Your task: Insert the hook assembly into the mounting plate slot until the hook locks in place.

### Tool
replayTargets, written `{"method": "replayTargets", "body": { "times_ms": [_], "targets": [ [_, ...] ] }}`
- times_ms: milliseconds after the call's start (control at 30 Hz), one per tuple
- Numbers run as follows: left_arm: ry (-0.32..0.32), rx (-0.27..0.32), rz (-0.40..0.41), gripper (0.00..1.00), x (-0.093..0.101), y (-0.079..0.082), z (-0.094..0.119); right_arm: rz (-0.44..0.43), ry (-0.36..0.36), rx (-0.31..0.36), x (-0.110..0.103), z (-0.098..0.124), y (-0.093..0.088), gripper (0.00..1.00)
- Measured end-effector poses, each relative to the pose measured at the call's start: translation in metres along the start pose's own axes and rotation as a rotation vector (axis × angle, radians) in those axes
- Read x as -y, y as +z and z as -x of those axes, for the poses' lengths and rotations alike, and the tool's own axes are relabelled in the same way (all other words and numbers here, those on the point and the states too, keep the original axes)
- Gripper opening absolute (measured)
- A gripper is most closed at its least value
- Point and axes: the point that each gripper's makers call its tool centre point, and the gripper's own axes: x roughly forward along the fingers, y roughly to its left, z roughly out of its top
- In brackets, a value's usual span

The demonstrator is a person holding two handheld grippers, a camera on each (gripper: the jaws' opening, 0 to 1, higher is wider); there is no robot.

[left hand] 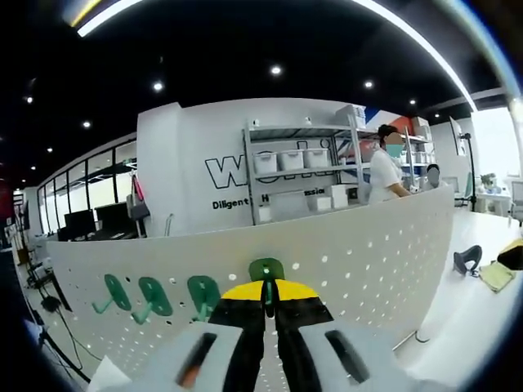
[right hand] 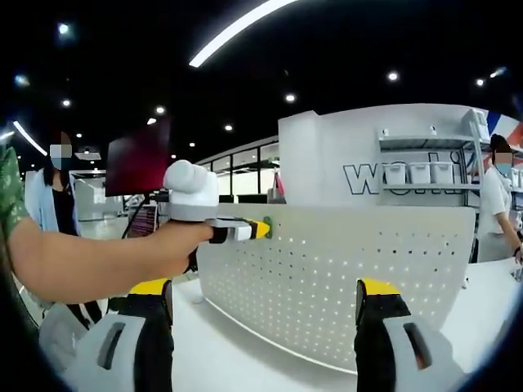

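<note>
Up near the top edge of the white pegboard (left hand: 343, 245), the left claw (left hand: 268, 296) pinches a green hook (left hand: 266, 270) against the holes, seemingly to seat it beside three hooks (left hand: 155, 296) already hung, while the right claw (right hand: 265, 314) waits wide open and empty.

left gripper (left hand: 268, 296) clamping green hook (left hand: 266, 271), pegboard (left hand: 351, 245)

Both views are bright and sharp, lit by ceiling strip lights (left hand: 425, 41) and small spotlights (right hand: 290, 98) above; fisheye bending curves the edges.
</note>
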Motion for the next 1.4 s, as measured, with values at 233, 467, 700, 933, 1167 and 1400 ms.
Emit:
{"method": "replayTargets", "body": {
  "times_ms": [233, 467, 700, 933, 1167, 1400],
  "targets": [
    [0.0, -0.007, -0.004, 0.03, 0.0, -0.0026, -0.0005, 0.0, 0.0, 0.002, 0.0001, 0.0002, 0.0005, 0.94],
    [0.002, -0.009, -0.013, 0.03, 0.0, -0.0041, -0.0015, 0.0, -0.004, 0.0, 0.0022, 0.0011, -0.0008, 0.94],
    [0.006, -0.011, -0.028, 0.03, -0.0012, -0.0056, -0.002, 0.0, -0.004, -0.009, 0.0024, 0.0011, -0.0037, 0.94],
    [0.006, -0.011, -0.035, 0.03, -0.0006, -0.0065, -0.0031, 0.001, -0.004, -0.014, 0.0022, 0.0011, -0.0047, 0.94],
    [0.006, -0.009, -0.047, 0.03, -0.0006, -0.0068, -0.0041, 0.003, -0.002, -0.017, 0.0009, 0.0013, -0.0052, 0.94],
    [0.002, -0.008, -0.048, 0.04, -0.0002, -0.0079, -0.0036, 0.002, -0.001, -0.02, 0.0007, 0.0013, -0.0061, 0.94]
  ]
}}
